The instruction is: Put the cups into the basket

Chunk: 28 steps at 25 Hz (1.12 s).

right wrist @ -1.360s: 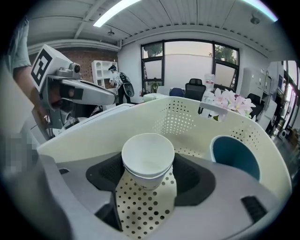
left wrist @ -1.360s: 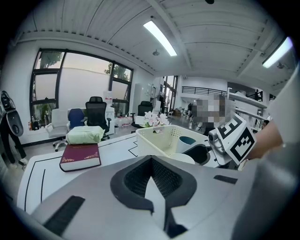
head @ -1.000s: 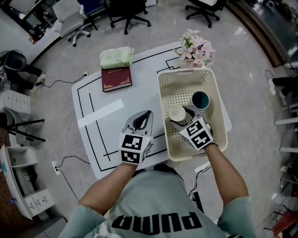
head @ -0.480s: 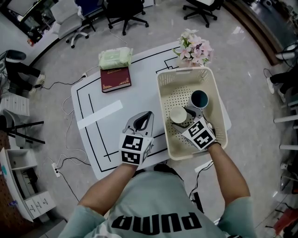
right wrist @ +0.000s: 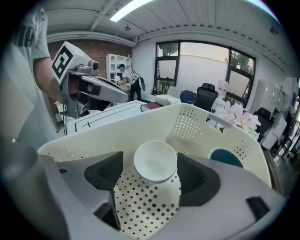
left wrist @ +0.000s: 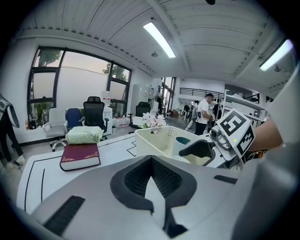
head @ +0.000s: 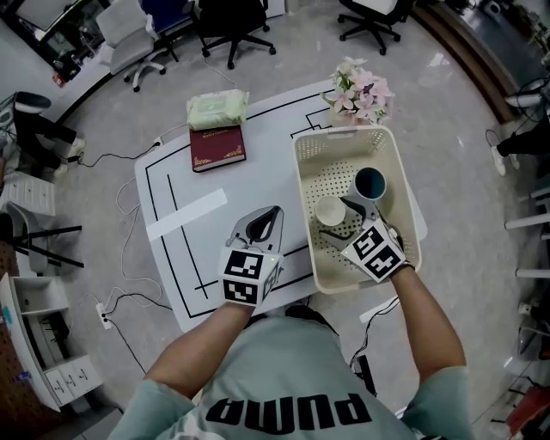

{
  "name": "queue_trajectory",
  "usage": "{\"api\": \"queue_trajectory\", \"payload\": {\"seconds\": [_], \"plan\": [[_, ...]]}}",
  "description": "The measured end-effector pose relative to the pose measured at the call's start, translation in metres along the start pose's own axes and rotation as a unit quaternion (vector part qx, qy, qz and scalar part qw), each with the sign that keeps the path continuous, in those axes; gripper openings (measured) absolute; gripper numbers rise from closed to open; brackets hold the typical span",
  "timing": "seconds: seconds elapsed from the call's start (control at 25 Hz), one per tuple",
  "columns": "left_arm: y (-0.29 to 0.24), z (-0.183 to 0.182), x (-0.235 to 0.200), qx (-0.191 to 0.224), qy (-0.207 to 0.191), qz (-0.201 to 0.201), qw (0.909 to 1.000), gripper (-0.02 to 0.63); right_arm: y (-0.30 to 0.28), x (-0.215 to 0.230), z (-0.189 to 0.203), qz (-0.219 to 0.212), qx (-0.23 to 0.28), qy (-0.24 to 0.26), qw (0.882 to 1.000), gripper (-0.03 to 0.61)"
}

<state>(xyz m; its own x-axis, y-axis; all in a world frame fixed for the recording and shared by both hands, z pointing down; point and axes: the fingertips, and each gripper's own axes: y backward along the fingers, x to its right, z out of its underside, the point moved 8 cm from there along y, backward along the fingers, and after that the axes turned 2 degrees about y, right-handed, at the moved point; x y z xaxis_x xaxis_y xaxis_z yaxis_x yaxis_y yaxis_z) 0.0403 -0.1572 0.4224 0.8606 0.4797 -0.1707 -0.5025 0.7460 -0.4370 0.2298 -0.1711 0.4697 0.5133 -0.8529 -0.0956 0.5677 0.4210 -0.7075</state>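
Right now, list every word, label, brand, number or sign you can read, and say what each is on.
"PUMA": on the person's shirt, upside down in the head view.
Red book: gold print on the cover, too small to read.
Green pack: nothing legible.
Left marker cube and right marker cube: black-and-white square patterns only, no letters.

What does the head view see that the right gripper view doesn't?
Only the head view shows the white strip on the table and the white shelves on the floor. Only the right gripper view shows the ceiling light, the windows and a person standing far back. Both show the basket, the white cup and teal cup inside it, and the flowers.
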Motion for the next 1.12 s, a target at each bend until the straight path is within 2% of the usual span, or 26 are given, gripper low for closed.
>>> {"api": "queue_trajectory", "payload": {"seconds": [0.2,0.36,0.56,0.84,0.88,0.96,1.12], "plan": [[0.009,-0.003,-0.003,0.005,-0.002,0.001,1.0000,0.005,0.005,-0.003,-0.008,0.024,0.018,0.035,0.999,0.348],[0.016,-0.004,-0.004,0.010,-0.003,0.003,0.9999,0.006,0.015,0.003,-0.015,0.042,0.027,0.025,0.998,0.348],[0.026,-0.005,-0.005,0.017,-0.004,0.004,0.9998,0.006,0.037,0.000,-0.044,0.070,0.072,0.017,0.995,0.348],[0.047,-0.013,-0.007,0.037,-0.013,0.008,0.9992,0.006,0.057,-0.032,-0.083,0.093,0.129,-0.009,0.987,0.337],[0.051,-0.014,-0.008,0.040,-0.014,0.008,0.9991,0.005,0.059,-0.038,-0.087,0.098,0.135,-0.015,0.986,0.304],[0.059,-0.015,-0.010,0.046,-0.015,0.007,0.9988,0.006,0.062,-0.050,-0.095,0.109,0.145,-0.029,0.983,0.177],[0.078,-0.018,-0.015,0.060,-0.017,0.003,0.9981,0.006,0.064,-0.073,-0.103,0.131,0.160,-0.060,0.977,0.077]]}}
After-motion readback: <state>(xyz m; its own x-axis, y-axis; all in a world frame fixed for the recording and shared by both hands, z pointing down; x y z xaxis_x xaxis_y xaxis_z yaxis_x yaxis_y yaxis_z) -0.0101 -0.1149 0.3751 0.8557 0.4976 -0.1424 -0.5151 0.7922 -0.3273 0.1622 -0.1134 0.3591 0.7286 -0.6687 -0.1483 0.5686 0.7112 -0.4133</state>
